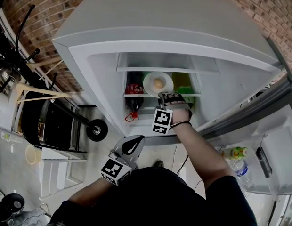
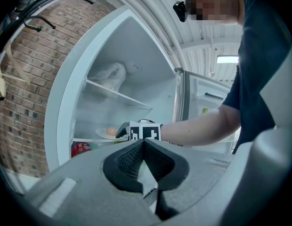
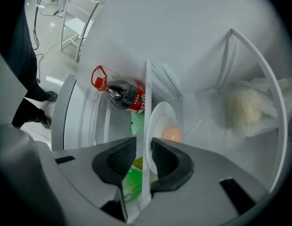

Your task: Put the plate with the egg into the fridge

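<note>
The white plate point(image 1: 150, 82) with a brown egg point(image 1: 158, 83) rests on the middle glass shelf point(image 1: 195, 95) of the open fridge. My right gripper point(image 1: 164, 96) reaches in to the plate's near rim. In the right gripper view the plate point(image 3: 161, 113) and egg point(image 3: 172, 134) sit just past the jaws of the right gripper point(image 3: 143, 153), which stand apart with the shelf's white front edge point(image 3: 147, 93) and the plate rim between them, a gap showing on the left side. My left gripper point(image 1: 133, 144) hangs back by my body, its jaws shut point(image 2: 143, 144) on nothing.
A cola bottle point(image 1: 134, 101) lies under the shelf, beside a green package point(image 1: 186, 90). A plastic bag point(image 3: 247, 107) sits on the shelf above. The fridge door point(image 1: 259, 126) stands open at right, with bottles point(image 1: 238, 153) in its rack. A cart point(image 1: 52, 121) is at left.
</note>
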A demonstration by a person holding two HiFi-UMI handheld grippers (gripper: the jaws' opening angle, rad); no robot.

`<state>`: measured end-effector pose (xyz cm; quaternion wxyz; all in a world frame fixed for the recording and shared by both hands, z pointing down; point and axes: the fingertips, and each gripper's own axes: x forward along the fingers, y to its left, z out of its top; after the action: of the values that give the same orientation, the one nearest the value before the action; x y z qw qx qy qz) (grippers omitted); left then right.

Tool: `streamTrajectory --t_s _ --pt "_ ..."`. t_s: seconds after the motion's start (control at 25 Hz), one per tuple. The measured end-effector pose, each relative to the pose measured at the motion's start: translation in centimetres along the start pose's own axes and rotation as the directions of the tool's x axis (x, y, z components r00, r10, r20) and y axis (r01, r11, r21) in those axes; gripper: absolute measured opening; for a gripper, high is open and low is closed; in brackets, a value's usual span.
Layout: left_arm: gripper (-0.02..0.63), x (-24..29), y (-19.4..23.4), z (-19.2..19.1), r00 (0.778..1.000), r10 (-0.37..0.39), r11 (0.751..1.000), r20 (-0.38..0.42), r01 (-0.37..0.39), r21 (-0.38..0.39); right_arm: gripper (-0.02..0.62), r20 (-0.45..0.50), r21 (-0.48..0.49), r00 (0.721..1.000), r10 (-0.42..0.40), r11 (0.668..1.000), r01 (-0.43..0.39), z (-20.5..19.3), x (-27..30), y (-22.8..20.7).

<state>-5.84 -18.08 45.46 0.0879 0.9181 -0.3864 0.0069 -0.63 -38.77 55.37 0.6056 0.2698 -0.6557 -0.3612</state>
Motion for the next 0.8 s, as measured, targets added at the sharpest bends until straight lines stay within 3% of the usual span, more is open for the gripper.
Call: streamTrajectory --t_s 0.36,0.8 --pt "0.005 -0.1 -0.3 0.1 1.0 0.005 1.0 0.004 -0.005 0.005 0.154 0.023 0.035 0.999 -0.038 0.999 0.037 -0.2 -0.3 0.1" --pt "0.005 0.1 -1.2 0.4 1.0 -0.011 1.0 0.011 0.011 0.009 0.16 0.049 0.101 0.993 -0.104 0.99 0.099 -0.3 -4.0 0.0"
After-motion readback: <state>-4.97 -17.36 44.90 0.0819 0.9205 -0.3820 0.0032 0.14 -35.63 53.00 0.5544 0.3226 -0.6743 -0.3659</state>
